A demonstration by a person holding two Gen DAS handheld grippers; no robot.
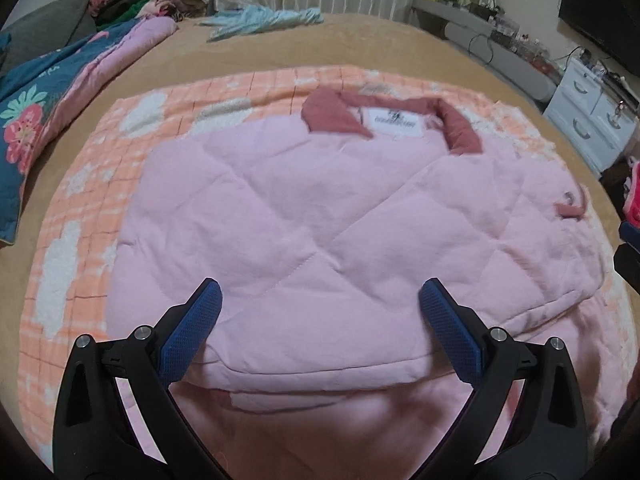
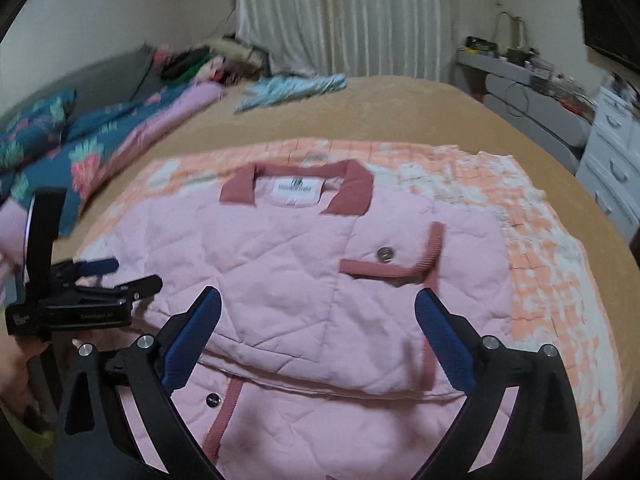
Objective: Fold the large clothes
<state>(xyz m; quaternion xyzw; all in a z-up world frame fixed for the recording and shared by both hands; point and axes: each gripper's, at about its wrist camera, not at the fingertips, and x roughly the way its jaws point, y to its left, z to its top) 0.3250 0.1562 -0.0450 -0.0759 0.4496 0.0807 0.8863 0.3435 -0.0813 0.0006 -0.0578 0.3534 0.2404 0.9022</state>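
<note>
Pink jacket [image 2: 288,280] folded on the bed, both my grippers spread over its near fold.

My left gripper [image 1: 320,312] and right gripper [image 2: 318,312] each stand wide apart, pinching nothing, the jacket's folded near edge lying between and below the pads. Its collar [image 2: 352,192] points to the bed's far edge; the neck label [image 2: 296,190] carries print too blurred to read. Under it lies an orange checked blanket [image 2: 540,280] on the tan bed [image 2: 400,112], with a floral quilt [image 1: 36,120] along the left edge, curtains [image 2: 344,16] beyond and white drawers [image 1: 584,116] to the right.

Folded jacket [image 2: 304,280] on blanket [image 2: 540,248] on bed [image 2: 400,108]; quilt [image 2: 100,148] left, drawers [image 2: 616,168] right.
</note>
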